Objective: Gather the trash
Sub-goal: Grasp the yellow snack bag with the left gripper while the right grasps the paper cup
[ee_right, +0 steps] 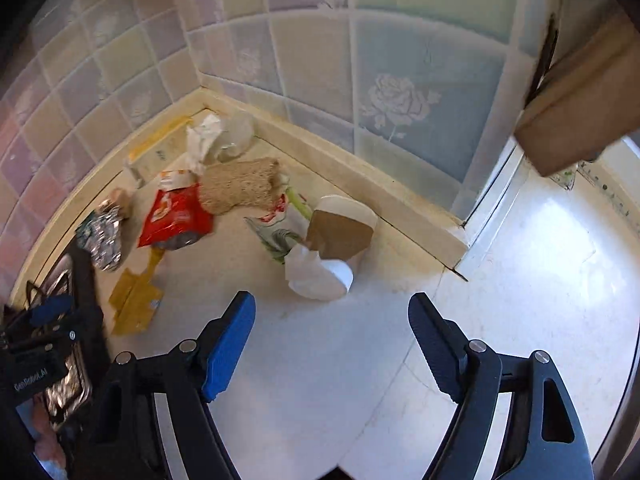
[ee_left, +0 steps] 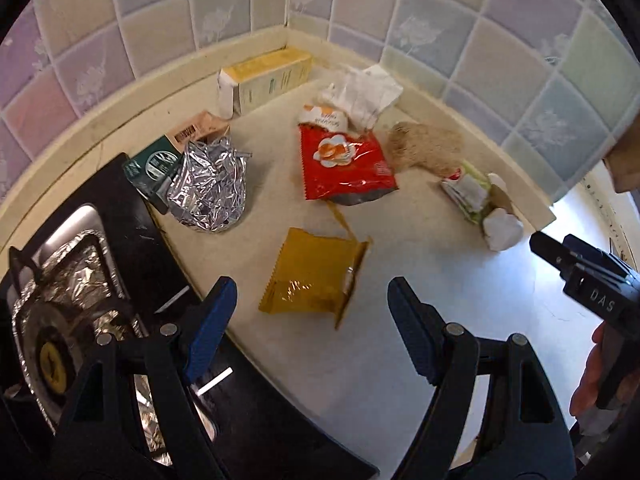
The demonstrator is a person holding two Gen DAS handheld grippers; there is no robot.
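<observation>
Trash lay scattered on the pale surface by the tiled corner: mustard-yellow torn wrapper, red snack bag, crumpled silver foil, white paper cup. Left tongs spread, empty, above the wrapper. Right tongs spread, empty, near the cup.

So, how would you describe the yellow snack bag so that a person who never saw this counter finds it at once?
Start at the black stove on the white countertop; the litter lies between it and the tiled corner. The yellow snack bag is the flat, mustard-coloured wrapper nearest the counter's front, just below the red bag. It alone is plain yellow, with a zigzag edge and a torn strip.
</observation>
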